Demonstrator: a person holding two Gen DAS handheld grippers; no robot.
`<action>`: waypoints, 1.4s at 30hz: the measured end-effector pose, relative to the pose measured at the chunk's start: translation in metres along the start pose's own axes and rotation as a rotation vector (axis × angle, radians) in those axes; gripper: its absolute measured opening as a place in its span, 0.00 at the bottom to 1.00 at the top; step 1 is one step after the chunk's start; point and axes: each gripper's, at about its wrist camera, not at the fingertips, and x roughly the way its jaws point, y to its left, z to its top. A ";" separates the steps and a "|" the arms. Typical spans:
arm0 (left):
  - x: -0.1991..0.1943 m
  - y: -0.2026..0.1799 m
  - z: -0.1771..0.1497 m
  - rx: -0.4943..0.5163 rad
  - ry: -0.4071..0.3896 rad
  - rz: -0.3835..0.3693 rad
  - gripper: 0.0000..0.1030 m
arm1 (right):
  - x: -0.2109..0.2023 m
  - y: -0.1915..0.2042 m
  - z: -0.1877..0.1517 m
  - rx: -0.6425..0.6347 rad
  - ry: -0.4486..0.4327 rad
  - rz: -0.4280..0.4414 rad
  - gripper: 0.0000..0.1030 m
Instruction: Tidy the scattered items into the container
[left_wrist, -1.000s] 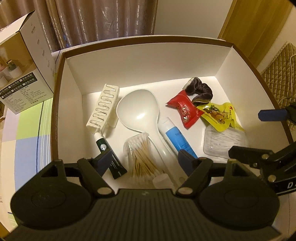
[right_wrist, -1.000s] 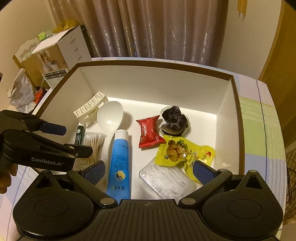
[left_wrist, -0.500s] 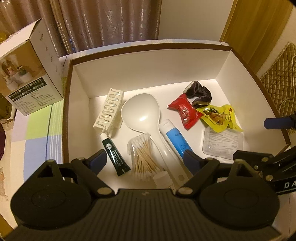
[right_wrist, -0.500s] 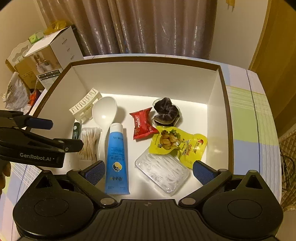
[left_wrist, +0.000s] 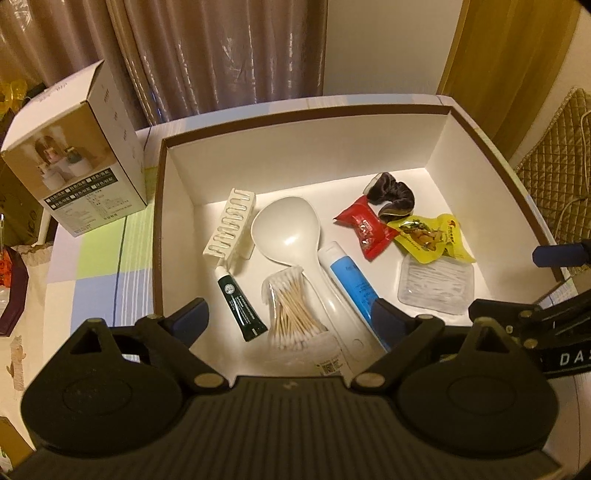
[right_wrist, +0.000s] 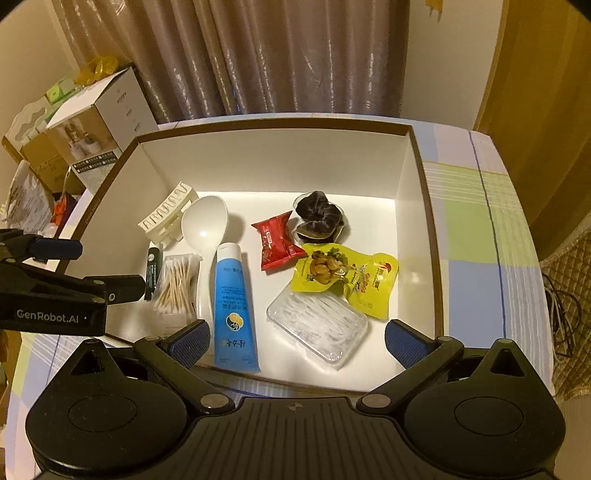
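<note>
Lying inside the container (left_wrist: 484, 147), the cotton swabs (left_wrist: 291, 306) were seen directly beneath the left hand-held gripper (left_wrist: 288, 317), long axis running away from it. Its jaws had just been opening and stood apart, empty. The right hand-held gripper (right_wrist: 295, 339) was likewise held apart, empty, nearer the blue tube (right_wrist: 232, 295).

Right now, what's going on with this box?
A person holds two tongs above the open box; both are open and empty. The left tongs have just been opening, nothing between them. The right tongs hover too. Inside lie the white spoon, blue tube, cotton swabs and snack packets.
</note>
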 end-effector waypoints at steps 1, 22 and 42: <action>-0.003 -0.001 -0.001 -0.001 -0.004 0.000 0.90 | -0.003 0.000 -0.001 0.006 -0.004 0.000 1.00; -0.058 0.006 -0.040 -0.055 -0.059 0.017 0.90 | -0.053 0.010 -0.029 0.077 -0.078 0.009 1.00; -0.100 0.004 -0.070 -0.057 -0.176 0.053 0.90 | -0.075 0.024 -0.054 0.092 -0.110 -0.007 1.00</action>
